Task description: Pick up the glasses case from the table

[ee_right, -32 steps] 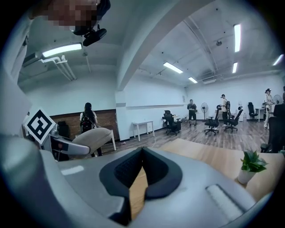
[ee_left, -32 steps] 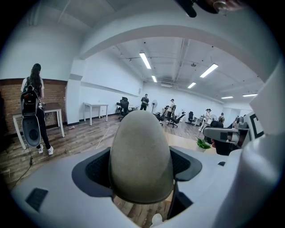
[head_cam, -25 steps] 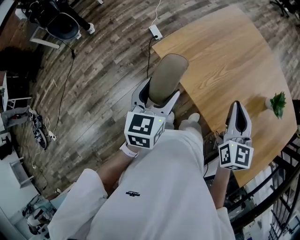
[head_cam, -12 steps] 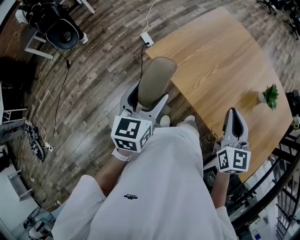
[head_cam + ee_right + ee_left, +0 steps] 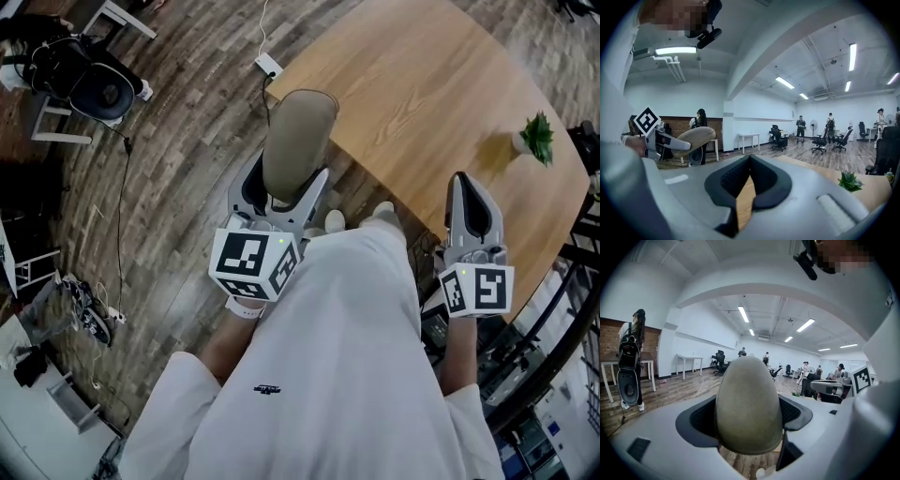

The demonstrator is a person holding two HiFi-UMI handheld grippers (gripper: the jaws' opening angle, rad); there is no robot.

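Observation:
My left gripper (image 5: pixel 286 178) is shut on the beige, oval glasses case (image 5: pixel 296 142), which sticks out beyond the jaws and is held in the air over the floor at the edge of the wooden table (image 5: pixel 422 84). In the left gripper view the glasses case (image 5: pixel 748 409) fills the space between the jaws. The right gripper view shows the same glasses case (image 5: pixel 693 138) at the left. My right gripper (image 5: pixel 469 202) hovers over the table's near edge, its jaws shut with nothing between them (image 5: pixel 746 180).
A small potted plant (image 5: pixel 534 139) stands on the table's right side (image 5: pixel 849 181). A white power strip (image 5: pixel 268 66) and cable lie on the wood floor. A fan-like device (image 5: pixel 101 92) sits at far left. Office chairs and people stand in the distance.
The left gripper with the glasses case has shifted left and slightly up in the head view. The table and plant have moved up in the picture as the head camera shifted.

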